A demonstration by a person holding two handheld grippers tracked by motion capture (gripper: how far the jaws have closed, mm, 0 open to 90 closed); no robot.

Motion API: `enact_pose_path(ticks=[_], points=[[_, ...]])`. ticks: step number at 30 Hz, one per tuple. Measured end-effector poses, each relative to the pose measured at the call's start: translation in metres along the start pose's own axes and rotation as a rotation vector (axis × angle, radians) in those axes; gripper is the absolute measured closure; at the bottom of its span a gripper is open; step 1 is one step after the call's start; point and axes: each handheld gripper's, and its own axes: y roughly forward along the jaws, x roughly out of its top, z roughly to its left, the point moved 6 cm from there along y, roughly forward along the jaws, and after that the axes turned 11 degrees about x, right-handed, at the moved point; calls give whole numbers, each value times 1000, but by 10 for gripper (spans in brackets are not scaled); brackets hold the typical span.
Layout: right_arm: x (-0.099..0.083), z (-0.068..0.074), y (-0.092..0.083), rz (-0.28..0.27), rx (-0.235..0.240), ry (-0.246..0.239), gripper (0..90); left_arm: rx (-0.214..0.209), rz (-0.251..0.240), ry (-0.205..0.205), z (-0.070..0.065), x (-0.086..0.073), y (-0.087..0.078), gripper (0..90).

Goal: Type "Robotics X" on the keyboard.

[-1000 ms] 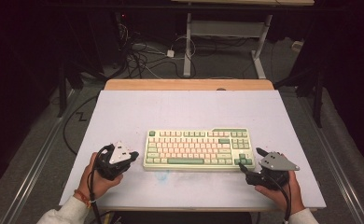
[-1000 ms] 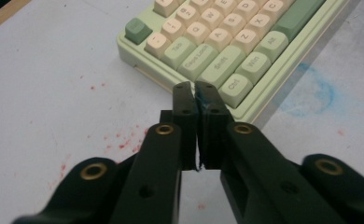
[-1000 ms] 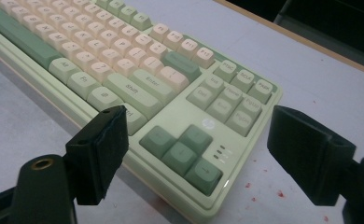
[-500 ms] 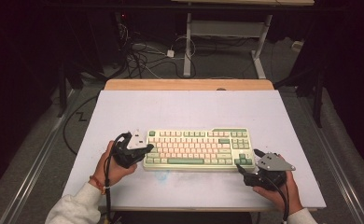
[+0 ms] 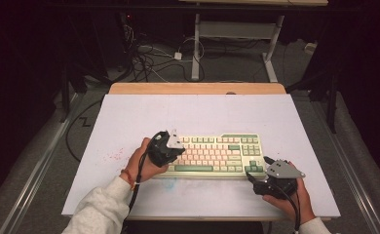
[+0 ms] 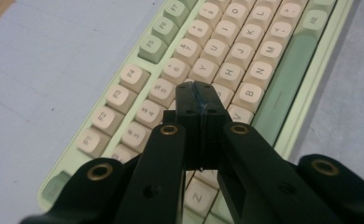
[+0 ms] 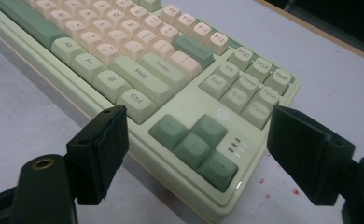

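Observation:
A pale green keyboard [image 5: 217, 153] with cream and green keys lies on the white mat [image 5: 202, 117], near the front. My left gripper [image 5: 172, 151] hovers over the keyboard's left part. In the left gripper view its black jaws are pressed together, tip [image 6: 199, 93] just above the cream letter keys [image 6: 245, 65], with nothing between them. My right gripper [image 5: 257, 169] rests at the keyboard's right front corner. Its jaws stand wide apart [image 7: 196, 121] on either side of the green arrow keys [image 7: 194, 140], and the pads [image 7: 103, 149] touch nothing.
The mat covers a wooden table whose bare edge [image 5: 198, 88] shows at the back. Beyond it, cables [image 5: 149, 58] and the legs of another desk [image 5: 196, 48] stand on the dark floor. Small red specks [image 5: 112, 157] mark the mat left of the keyboard.
My left hand has travelled right from the bare mat onto the keyboard's left end, jaws staying shut. The right hand and the keyboard have kept still.

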Motion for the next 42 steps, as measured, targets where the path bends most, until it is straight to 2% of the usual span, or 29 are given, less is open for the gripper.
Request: enact_pose_path(ticks=[3, 10, 20, 23, 26, 32, 37, 42], points=[[-1, 0, 1, 6, 6, -1, 211, -17, 20, 5, -1, 5, 11, 874], [-2, 0, 3, 12, 10, -2, 212, -27, 60, 13, 0, 9, 26, 874], [-3, 2, 4, 25, 16, -9, 214, -18, 66, 27, -2, 13, 31, 866], [-3, 2, 5, 33, 18, -9, 214, -33, 81, 42, -4, 13, 34, 873], [-3, 3, 5, 32, 22, -6, 217, -15, 82, 53, -5, 13, 34, 872], [-4, 2, 4, 33, 20, -3, 218, 7, 30, 24, 2, 15, 23, 859], [-4, 2, 5, 35, 19, -4, 218, 21, -33, 1, 5, 15, 8, 830], [-4, 2, 4, 34, 17, -5, 218, 38, -92, -4, 5, 10, -7, 792]])
